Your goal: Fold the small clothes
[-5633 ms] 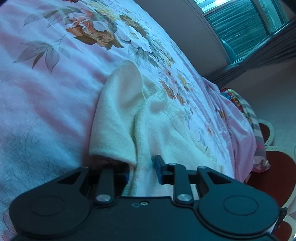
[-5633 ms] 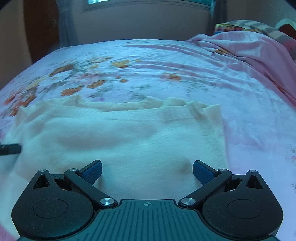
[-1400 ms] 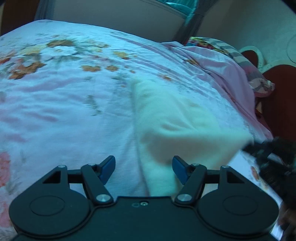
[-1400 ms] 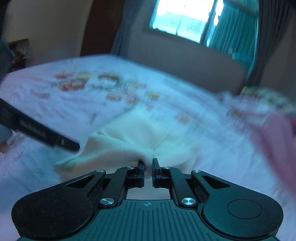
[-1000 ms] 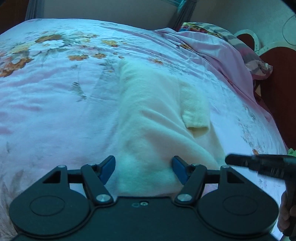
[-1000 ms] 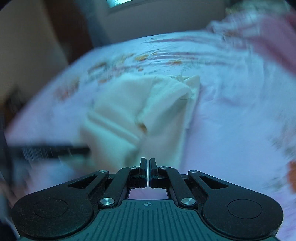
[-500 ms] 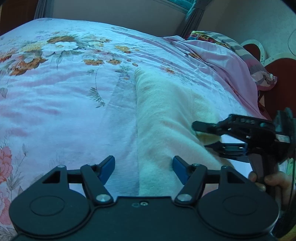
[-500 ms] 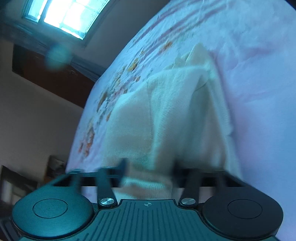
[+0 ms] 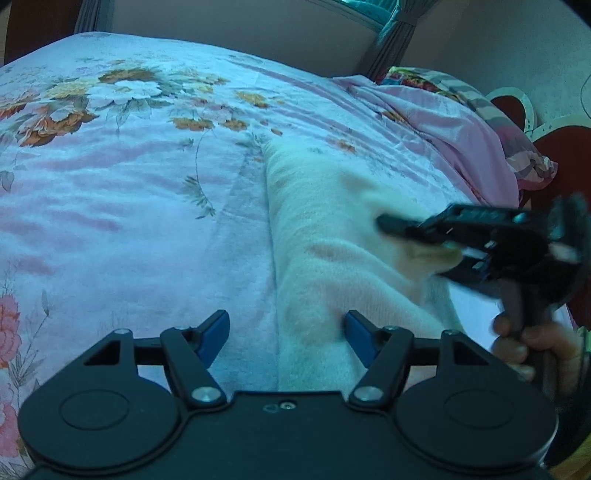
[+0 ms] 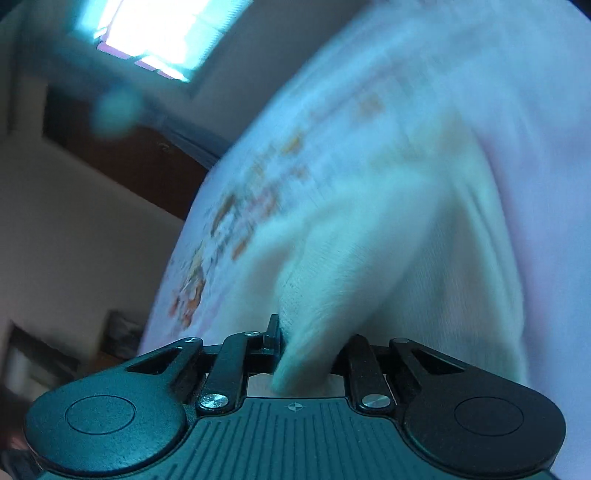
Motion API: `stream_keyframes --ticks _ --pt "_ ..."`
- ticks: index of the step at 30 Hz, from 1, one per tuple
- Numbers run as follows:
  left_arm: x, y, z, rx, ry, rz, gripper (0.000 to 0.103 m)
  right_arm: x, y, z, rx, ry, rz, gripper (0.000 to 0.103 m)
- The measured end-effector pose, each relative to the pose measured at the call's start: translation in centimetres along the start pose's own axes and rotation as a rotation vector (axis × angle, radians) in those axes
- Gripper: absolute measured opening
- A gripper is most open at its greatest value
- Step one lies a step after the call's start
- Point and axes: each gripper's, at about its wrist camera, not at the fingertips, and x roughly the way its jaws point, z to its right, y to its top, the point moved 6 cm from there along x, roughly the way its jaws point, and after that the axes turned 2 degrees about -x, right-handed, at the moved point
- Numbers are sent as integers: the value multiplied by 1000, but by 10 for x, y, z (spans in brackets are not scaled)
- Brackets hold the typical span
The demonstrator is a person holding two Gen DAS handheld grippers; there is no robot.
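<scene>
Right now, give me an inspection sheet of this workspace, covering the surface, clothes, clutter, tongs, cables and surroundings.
Surface: pink floral bedsheet, wrinkled.
Job's things: cream garment, partly folded lengthwise on the sheet.
Clutter: bunched pink bedding with a striped pillow at the right.
Tongs: left tongs open, above the garment's near end; right tongs closed on a fold of the garment, view blurred.
Cables: thin wire on the wall.
Surroundings: window, curtain, dark wood headboard.

My right wrist view is motion-blurred; cream garment point(image 10: 369, 266) bunches over my right gripper point(image 10: 310, 343), hiding one fingertip. Its near end runs behind my left gripper point(image 9: 286, 332).
</scene>
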Motion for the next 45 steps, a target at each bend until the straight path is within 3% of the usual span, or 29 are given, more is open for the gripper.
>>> stream_keyframes --ticks 3,6,9,10,14,17,19,21,24,28,32,37,39,40,41,45 --pt "1 5 7 7 -18 6 66 -19 19 -35 -231 -90 54 10" --pt "1 8 22 41 -39 23 69 -31 31 -61 -499 -200 35 8" --pt "6 6 35 52 -65 17 70 -43 15 -73 -778 -350 45 8" --pt "9 4 39 59 -62 14 70 -38 9 -65 -794 -368 31 8" --pt "20 -5 44 68 -51 -19 70 -6 -8 3 -663 -488 -94 8" --pt "19 -6 39 65 -33 -24 70 4 -6 16 -484 -427 -136 9" --pt "17 -4 33 49 -34 -23 70 -14 -2 8 -417 -357 -113 23" --pt "15 -1 27 48 -25 -21 70 -41 -6 3 -381 -349 -92 64" --pt "12 2 19 42 -8 -12 70 -86 -21 -7 -411 -355 -43 69" --pt "6 1 14 16 -2 -6 70 -115 -65 -27 -441 -322 -64 68" --pt "-1 -1 16 22 5 -1 70 -97 -112 -40 -581 -324 -130 46" --pt "-7 -4 16 24 7 4 70 -62 -139 -48 -680 -321 -167 46" --pt "-8 -4 16 28 10 4 70 -48 -140 -48 -741 -392 -142 43" --pt "-7 -4 15 27 15 4 70 -42 -139 -46 -752 -407 -130 35" --pt "-6 -3 15 26 17 4 70 -37 -138 -44 -753 -421 -127 3" --pt "-2 -3 19 31 11 0 70 -51 -125 -49 -790 -451 -10 2"
